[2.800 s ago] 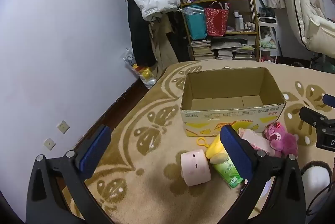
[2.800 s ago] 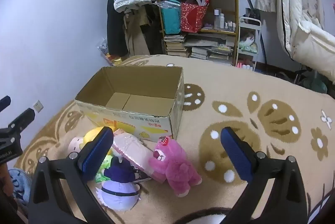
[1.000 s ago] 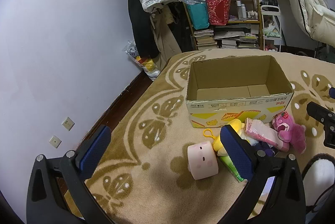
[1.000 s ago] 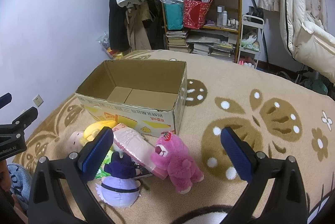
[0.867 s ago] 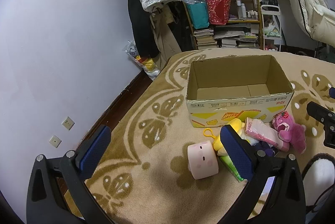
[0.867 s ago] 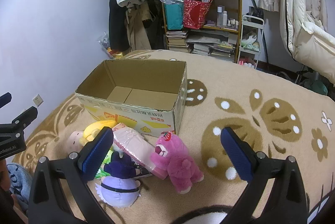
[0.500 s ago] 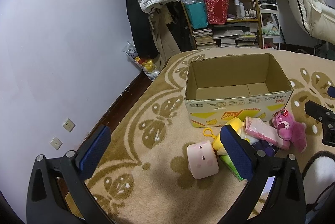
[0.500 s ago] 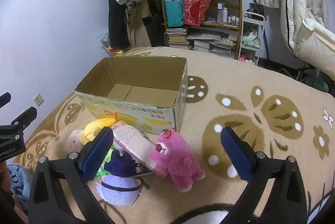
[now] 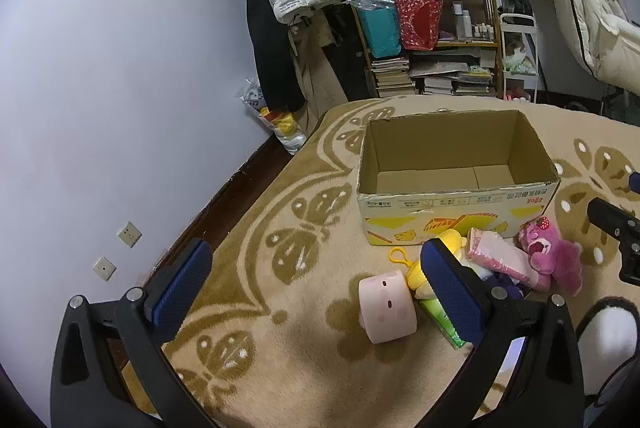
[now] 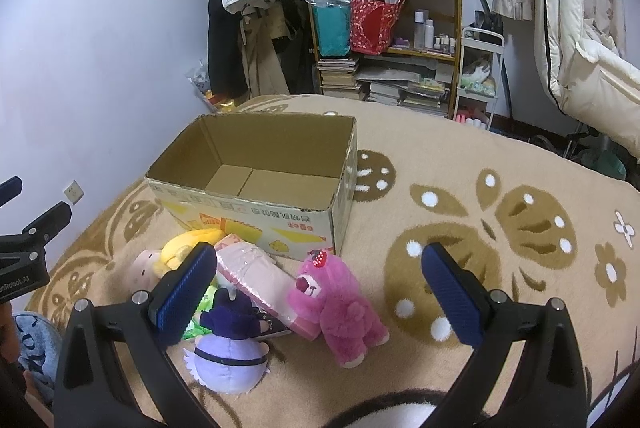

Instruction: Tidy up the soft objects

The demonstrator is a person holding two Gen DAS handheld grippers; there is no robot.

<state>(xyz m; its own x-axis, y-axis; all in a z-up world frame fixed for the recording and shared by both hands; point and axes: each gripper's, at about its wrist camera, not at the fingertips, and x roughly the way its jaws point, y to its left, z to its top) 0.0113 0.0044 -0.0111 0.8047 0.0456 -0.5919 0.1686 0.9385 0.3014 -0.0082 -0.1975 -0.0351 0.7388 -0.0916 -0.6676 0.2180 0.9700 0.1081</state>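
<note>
Patterned carpet: our left claw and right claw hang released near the cardboard box; plush toys lie beside it.

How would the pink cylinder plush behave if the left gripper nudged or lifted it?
The pink cylinder plush lies on its curved side on the carpet, so a nudge would probably roll it. It looks like soft fabric, likely light, and should squash between the jaws rather than slip.
</note>
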